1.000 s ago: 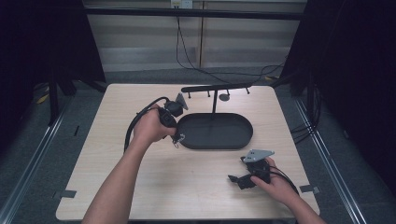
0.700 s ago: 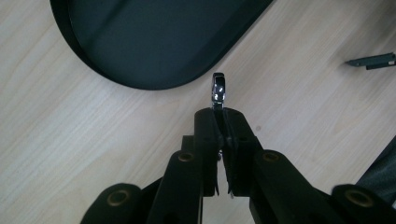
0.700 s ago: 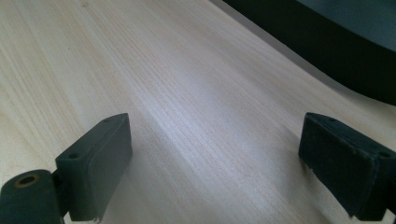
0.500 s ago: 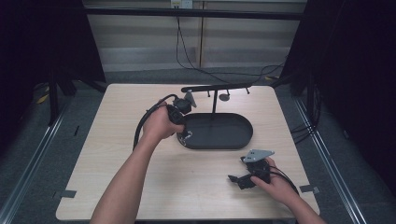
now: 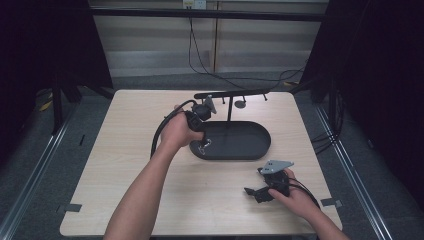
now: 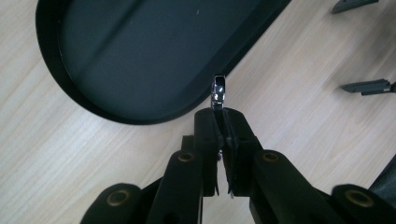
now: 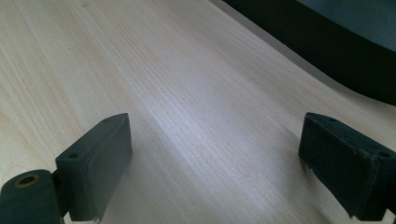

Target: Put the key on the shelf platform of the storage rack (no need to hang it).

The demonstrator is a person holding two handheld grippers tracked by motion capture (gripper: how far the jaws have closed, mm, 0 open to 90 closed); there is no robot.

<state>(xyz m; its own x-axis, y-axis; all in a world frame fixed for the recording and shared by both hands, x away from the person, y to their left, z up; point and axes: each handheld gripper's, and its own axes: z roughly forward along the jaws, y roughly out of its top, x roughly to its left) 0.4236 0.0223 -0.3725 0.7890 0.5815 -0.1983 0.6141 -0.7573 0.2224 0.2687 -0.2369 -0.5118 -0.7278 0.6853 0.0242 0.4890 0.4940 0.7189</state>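
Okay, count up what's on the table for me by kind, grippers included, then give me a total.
Handheld grippers: 2, the left gripper and the right gripper
Black oval tray: 1
Black stand with a hook bar: 1
Small shiny metal piece pinched in the left jaws: 1
Total: 5

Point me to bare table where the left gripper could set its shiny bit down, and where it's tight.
Free: the wood left of the oval tray, out to the table edge, and the front strip between both forearms. Crowded: tray's back side, under the hanger stand, and front right, where the right gripper rests open.
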